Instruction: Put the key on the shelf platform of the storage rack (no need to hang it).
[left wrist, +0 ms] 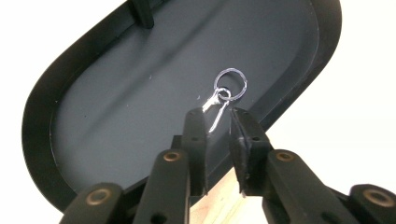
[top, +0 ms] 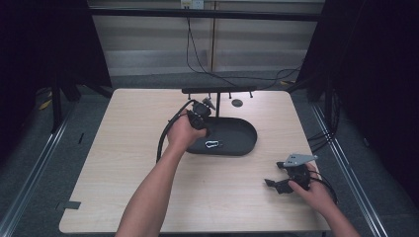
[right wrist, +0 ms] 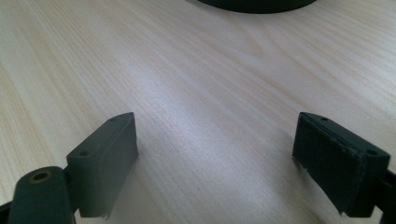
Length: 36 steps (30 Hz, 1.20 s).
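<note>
Near the front rim of the black oval plastic tray, which sits toward the far edge of the pale wooden tabletop, lies the small silver metal clasp with its round key ring. I hold my left gripper tilted down over it, jaws parted narrowly on either side of the clasp's hook end without pinching it yet, so one squeeze should catch the thin wire. My right gripper rests by the tabletop's near right corner, jaws spread wide and holding nothing, out of the way.
</note>
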Available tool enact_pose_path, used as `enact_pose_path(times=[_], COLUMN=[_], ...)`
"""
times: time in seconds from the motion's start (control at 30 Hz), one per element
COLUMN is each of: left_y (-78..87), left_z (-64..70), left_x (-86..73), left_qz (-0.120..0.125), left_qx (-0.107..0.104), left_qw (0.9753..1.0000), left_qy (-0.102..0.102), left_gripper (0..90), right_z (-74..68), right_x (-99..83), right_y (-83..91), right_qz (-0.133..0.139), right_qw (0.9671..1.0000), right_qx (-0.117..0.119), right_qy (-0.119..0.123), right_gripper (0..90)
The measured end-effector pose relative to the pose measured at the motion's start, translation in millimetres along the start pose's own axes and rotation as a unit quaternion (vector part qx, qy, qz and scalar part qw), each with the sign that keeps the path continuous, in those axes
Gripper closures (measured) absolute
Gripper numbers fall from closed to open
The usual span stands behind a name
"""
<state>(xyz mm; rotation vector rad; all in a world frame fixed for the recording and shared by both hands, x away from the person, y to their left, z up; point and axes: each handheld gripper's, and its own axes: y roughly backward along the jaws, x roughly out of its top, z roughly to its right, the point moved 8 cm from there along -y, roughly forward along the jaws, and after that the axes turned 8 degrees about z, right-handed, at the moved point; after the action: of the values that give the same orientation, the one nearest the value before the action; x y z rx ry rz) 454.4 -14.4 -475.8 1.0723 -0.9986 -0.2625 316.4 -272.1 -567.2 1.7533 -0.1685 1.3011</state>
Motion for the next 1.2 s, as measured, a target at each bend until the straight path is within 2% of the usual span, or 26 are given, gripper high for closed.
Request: enact_pose_path(times=[0.13, 0.4, 0.43, 0.53, 0.67, 0.73, 0.83, 1.2], left_y=[3.4, 12.4, 12.8, 14.2, 18.3, 19.6, 22.1, 29.5], left_z=[0.5, -4.4, -3.9, -4.3, -5.7, -5.3, -3.8, -0.9], left_x=[-1.6, -6.7, -7.3, -9.8, -11.6, -11.6, -12.1, -15.3], left_qz=[0.005, 0.006, 0.008, 0.008, 0.004, 0.007, 0.009, 0.012], left_qx=[-0.001, 0.0, 0.0, -0.002, -0.002, 0.0, -0.009, -0.01], left_qw=[0.9999, 0.9999, 0.9998, 0.9997, 0.9998, 0.9997, 0.9997, 0.9997], left_qy=[0.009, 0.012, 0.02, 0.025, 0.018, 0.022, 0.022, 0.016], left_gripper=[72.2, 67.0, 66.3, 64.9, 61.0, 57.4, 56.4, 48.0], right_z=[0.1, 0.0, 0.0, -0.3, -0.3, -0.3, -0.3, -0.3], right_x=[0.0, 0.0, 0.0, -0.1, -0.1, -0.1, -0.1, -0.1], right_y=[-0.1, 0.0, 0.0, 0.2, 0.2, 0.2, 0.2, 0.2], right_qz=[0.0, 0.0, 0.0, -0.001, -0.001, -0.001, -0.001, -0.001], right_qw=[1.0, 1.0, 1.0, 1.0, 1.0, 1.0, 1.0, 1.0], right_qx=[0.0, 0.0, 0.0, 0.0, 0.0, 0.0, 0.0, 0.0], right_qy=[0.001, 0.0, -0.001, -0.002, -0.002, -0.002, -0.002, -0.002], right_gripper=[13.5, 13.4, 13.4, 13.5, 13.5, 13.4, 13.4, 13.5])
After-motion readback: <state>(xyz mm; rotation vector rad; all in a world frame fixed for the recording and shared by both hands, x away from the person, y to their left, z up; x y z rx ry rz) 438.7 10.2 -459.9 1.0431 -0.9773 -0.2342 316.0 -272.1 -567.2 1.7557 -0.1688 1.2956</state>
